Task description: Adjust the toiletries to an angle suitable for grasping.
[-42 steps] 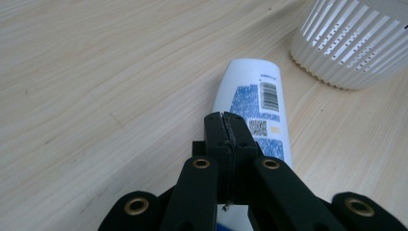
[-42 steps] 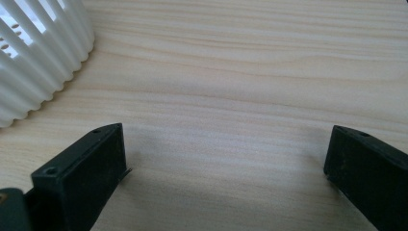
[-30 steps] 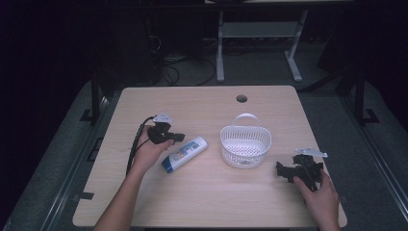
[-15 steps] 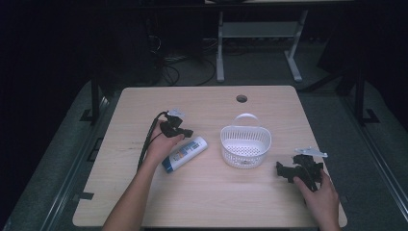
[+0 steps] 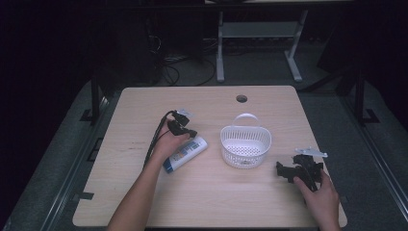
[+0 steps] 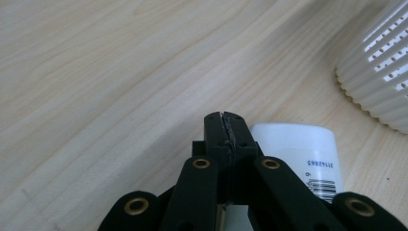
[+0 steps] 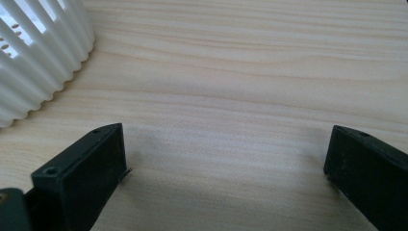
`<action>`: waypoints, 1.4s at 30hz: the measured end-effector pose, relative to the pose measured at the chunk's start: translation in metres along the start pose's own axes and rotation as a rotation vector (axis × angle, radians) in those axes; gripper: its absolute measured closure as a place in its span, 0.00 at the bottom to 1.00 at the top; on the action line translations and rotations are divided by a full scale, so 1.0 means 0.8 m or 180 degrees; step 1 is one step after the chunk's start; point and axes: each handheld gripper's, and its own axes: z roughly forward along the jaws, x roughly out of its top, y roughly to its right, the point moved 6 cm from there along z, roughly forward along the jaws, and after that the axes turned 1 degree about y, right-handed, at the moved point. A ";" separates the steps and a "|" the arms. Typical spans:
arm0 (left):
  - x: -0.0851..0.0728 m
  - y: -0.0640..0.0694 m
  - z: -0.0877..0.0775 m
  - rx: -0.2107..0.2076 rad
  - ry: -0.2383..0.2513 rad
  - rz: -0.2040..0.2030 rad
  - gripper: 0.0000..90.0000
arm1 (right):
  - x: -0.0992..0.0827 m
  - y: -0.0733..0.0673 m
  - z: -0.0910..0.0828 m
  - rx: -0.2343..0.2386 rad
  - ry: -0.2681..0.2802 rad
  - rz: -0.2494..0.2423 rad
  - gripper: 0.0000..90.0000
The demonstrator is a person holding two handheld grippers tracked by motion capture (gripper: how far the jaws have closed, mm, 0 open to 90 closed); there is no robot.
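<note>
One bottle [image 5: 185, 153], one basket [image 5: 246, 144], two grippers.

At centre left of the high view, the person's left forearm reaches up from the bottom edge, the hand carrying the black two-jaw left gripper [image 5: 186, 132], jaws pressed fully together with nothing between them. At lower right, the right hand [image 5: 321, 192] holds the black right gripper [image 5: 284, 171], jaws spread wide apart.
</note>
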 end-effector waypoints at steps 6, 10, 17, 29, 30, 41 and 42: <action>-0.001 0.008 0.004 -0.0093 -0.0020 0.0005 1.00 | 0.000 0.000 0.000 0.0000 0.0000 0.0000 0.00; -0.002 0.016 0.005 -0.0159 -0.0029 0.0016 1.00 | 0.000 0.000 0.000 0.0004 0.0002 -0.0007 0.00; -0.005 0.032 0.006 -0.0271 -0.0056 0.0069 1.00 | 0.000 0.000 0.000 0.0005 0.0002 -0.0007 0.01; -0.014 0.060 0.010 -0.0411 -0.0175 0.0192 1.00 | 0.000 0.000 0.000 0.0006 0.0002 -0.0007 0.01; -0.016 0.063 0.009 -0.0421 -0.0194 0.0211 1.00 | 0.000 0.000 0.000 0.0006 0.0002 -0.0007 0.00; -0.022 0.090 0.002 -0.0491 -0.0233 0.0338 1.00 | 0.000 0.000 0.000 0.0005 0.0001 -0.0004 0.00; -0.022 0.090 0.002 -0.0491 -0.0233 0.0338 1.00 | 0.000 0.000 0.000 0.0005 0.0001 -0.0004 0.00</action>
